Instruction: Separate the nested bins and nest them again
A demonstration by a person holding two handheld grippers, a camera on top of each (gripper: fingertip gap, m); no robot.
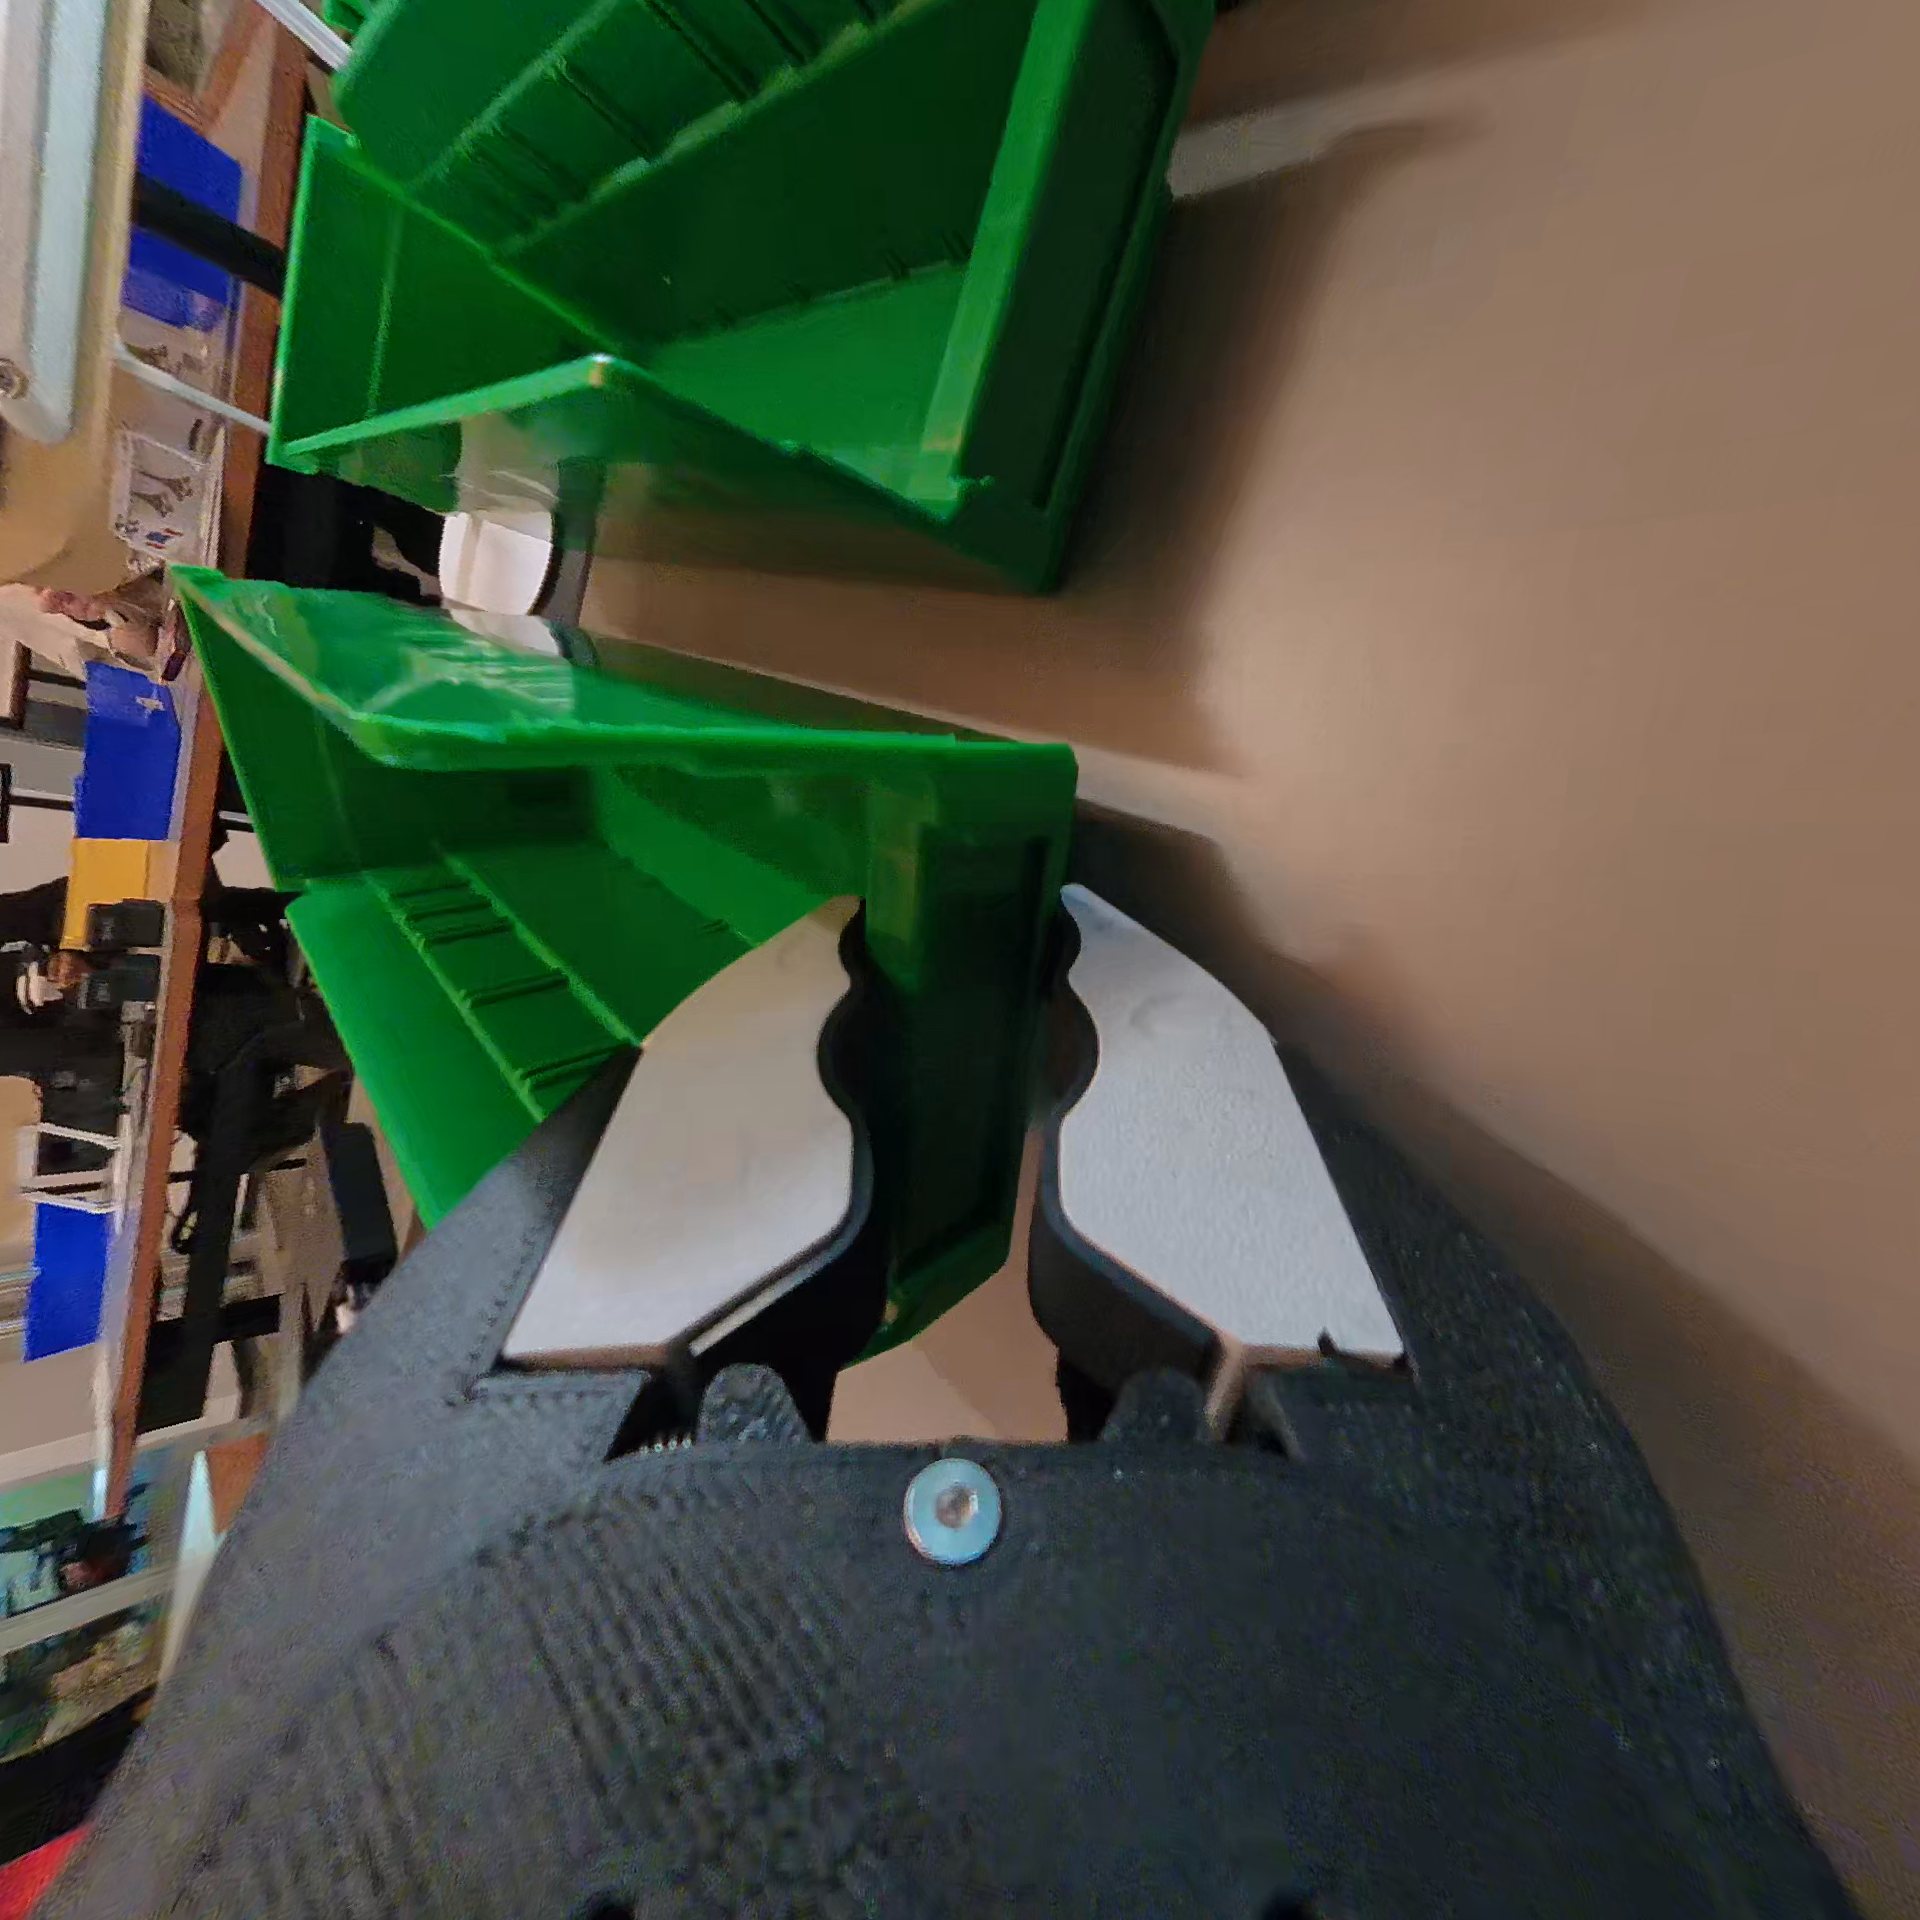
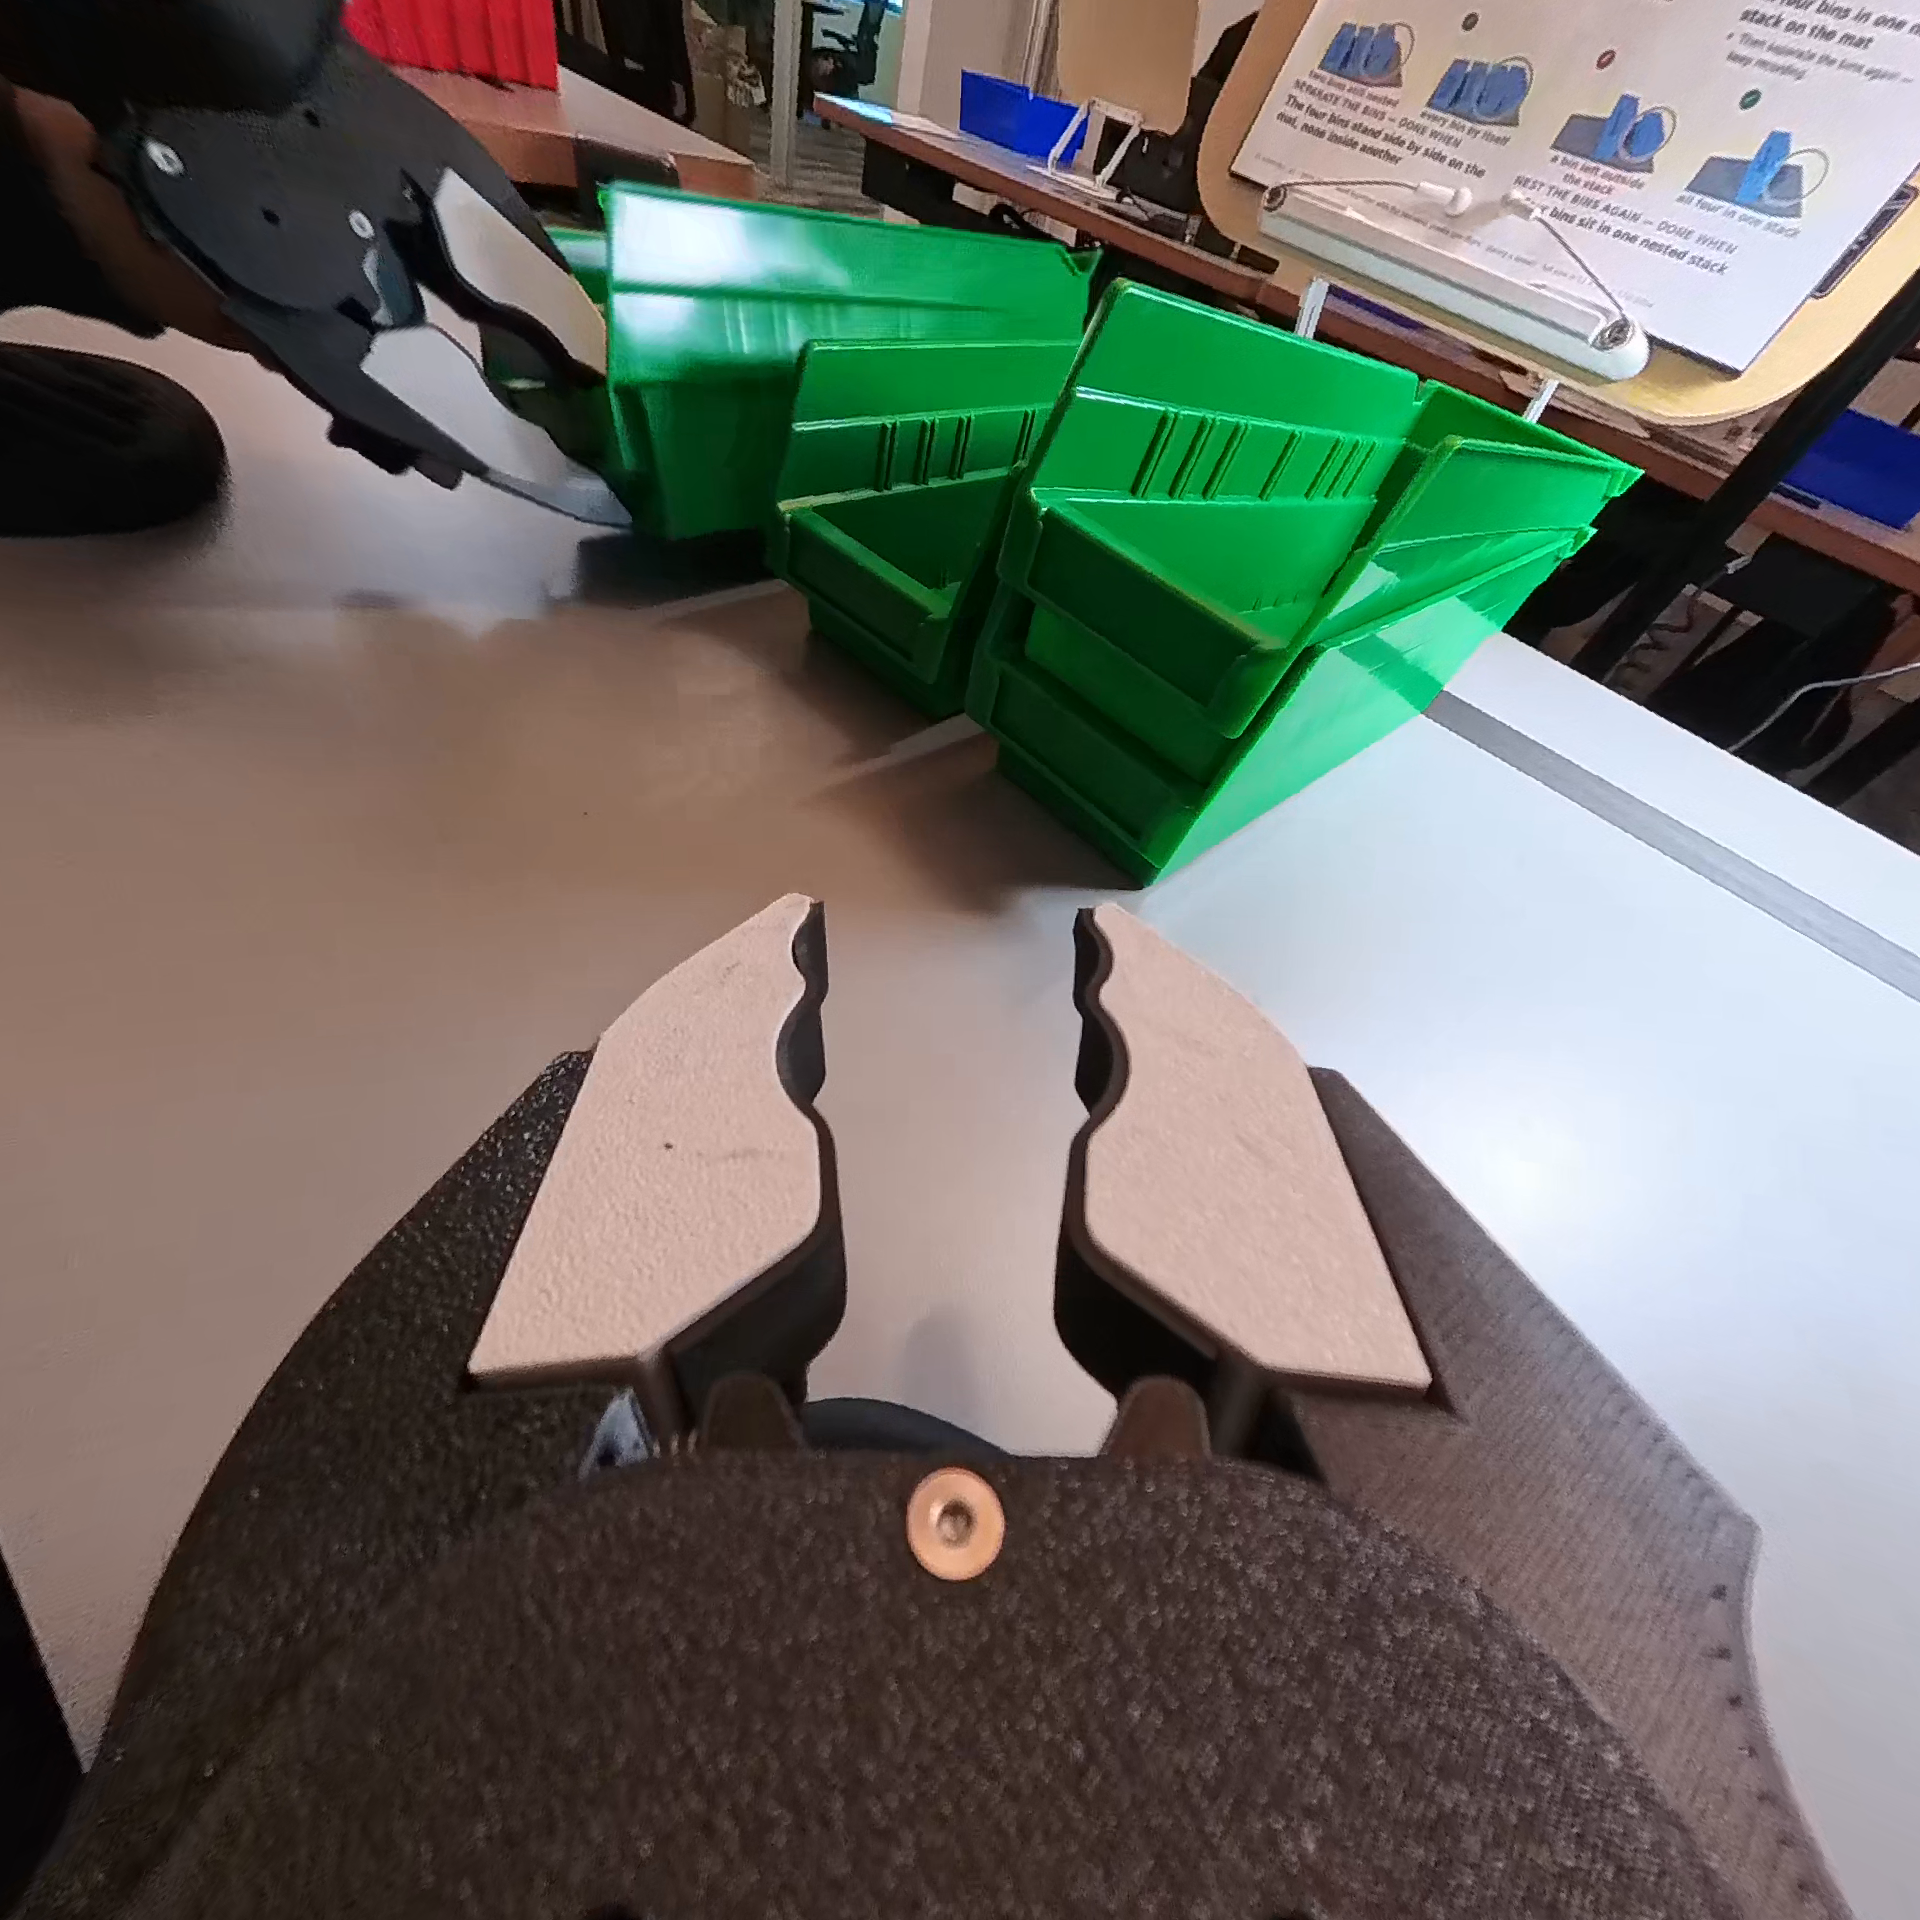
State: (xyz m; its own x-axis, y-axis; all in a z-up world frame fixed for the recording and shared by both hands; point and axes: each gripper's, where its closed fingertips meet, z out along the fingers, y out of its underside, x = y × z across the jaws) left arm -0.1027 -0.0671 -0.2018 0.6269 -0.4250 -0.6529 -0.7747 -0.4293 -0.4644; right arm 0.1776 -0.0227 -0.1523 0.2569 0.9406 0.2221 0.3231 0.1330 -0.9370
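Several green plastic bins stand on a brownish mat (image 2: 416,831). My left gripper (image 1: 961,914) is shut on the front wall of the leftmost green bin (image 1: 623,748). In the right wrist view the same gripper (image 2: 592,426) clamps that bin (image 2: 831,281) at the far left. A single bin (image 2: 904,520) stands beside it, and a stack of nested bins (image 2: 1226,603) stands to the right. These other bins (image 1: 727,312) fill the top of the left wrist view. My right gripper (image 2: 951,925) is open and empty, low over the mat, short of the stack.
A white tabletop (image 2: 1558,1039) with a grey strip lies right of the mat. An instruction board (image 2: 1558,156) on a stand rises behind the bins. Other tables with blue bins (image 2: 997,104) stand farther back. A dark round object (image 2: 94,436) sits at the left edge.
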